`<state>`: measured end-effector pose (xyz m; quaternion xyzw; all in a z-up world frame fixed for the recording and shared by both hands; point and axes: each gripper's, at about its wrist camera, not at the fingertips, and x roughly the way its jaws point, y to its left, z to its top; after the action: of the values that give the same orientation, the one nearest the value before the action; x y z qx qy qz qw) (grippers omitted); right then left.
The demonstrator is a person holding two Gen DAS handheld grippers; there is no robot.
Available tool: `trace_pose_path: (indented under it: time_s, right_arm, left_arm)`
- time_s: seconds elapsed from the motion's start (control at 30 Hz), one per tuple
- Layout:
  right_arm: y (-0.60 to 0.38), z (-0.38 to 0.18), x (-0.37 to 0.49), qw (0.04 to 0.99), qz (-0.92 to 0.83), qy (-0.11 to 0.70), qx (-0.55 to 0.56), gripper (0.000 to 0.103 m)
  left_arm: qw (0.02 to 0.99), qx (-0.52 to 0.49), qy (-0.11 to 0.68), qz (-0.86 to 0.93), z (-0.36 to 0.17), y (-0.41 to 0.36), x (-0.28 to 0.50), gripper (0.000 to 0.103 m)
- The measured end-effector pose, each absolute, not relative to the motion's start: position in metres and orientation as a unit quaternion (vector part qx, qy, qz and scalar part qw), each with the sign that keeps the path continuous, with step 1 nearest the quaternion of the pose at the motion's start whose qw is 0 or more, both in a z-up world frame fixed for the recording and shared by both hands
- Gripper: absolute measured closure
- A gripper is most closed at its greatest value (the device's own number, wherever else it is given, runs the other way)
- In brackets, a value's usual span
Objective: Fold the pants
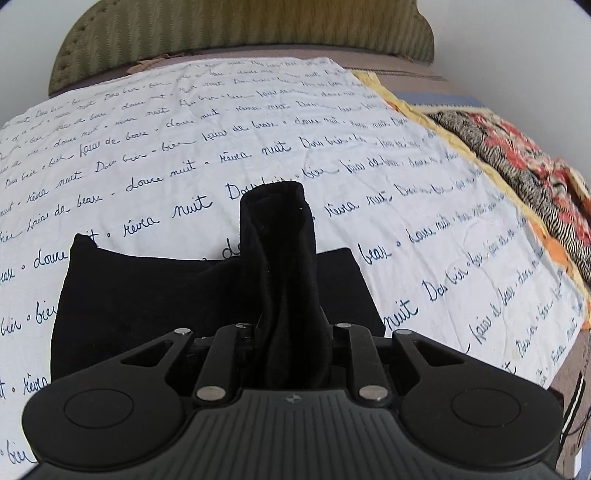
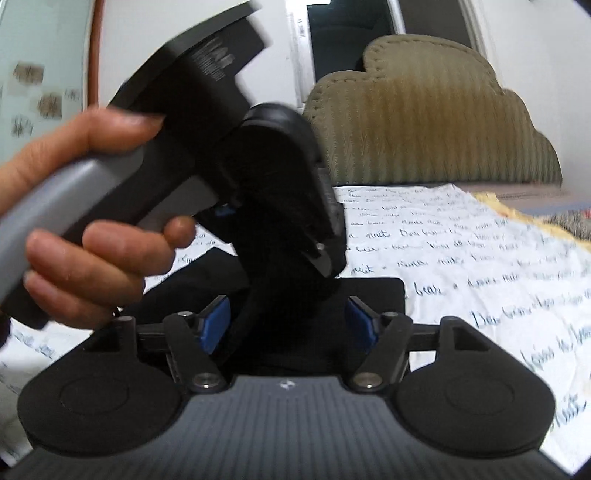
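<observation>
Bed (image 1: 258, 122) with script-print sheet, olive scalloped headboard (image 1: 240, 33) (ribbed), white wall (image 1: 517, 44).

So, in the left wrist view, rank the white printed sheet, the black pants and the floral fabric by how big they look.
1. White printed sheet, filling most of the view.
2. Black pants, though nearness to the camera enlarges them and the left claw, shut on them, hides part.
3. Floral fabric, cut off at the right edge.
</observation>
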<state>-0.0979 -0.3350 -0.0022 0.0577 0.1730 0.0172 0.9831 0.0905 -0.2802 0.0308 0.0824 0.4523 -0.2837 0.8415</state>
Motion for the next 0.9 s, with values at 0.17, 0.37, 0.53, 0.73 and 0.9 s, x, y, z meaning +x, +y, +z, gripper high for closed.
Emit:
trace_pose_path:
  time_s: [0.17, 0.37, 0.53, 0.73, 0.9]
  right_arm:
    - [-0.324, -0.003, -0.068, 0.98, 0.003, 0.186, 0.063, 0.034]
    - [-0.336, -0.009, -0.05, 0.974, -0.021, 0.192, 0.119, 0.036]
    - [-0.361, -0.016, -0.053, 0.962, -0.036, 0.199, 0.185, 0.05]
    - [-0.391, -0.03, -0.062, 0.944, -0.028, 0.197, 0.263, 0.083]
    - [-0.406, -0.041, -0.066, 0.929, -0.019, 0.175, 0.326, 0.086]
  left_arm:
    - [0.832, 0.089, 0.456, -0.302, 0.036, -0.282, 0.088, 0.076]
    - [0.839, 0.038, 0.427, -0.335, 0.058, -0.266, 0.086, 0.071]
    - [0.878, -0.006, 0.389, -0.281, 0.065, -0.231, 0.093, 0.033]
    - [0.902, -0.006, 0.374, -0.217, 0.052, -0.186, 0.105, 0.033]
    - [0.901, -0.02, 0.391, -0.189, 0.03, -0.151, 0.112, 0.033]
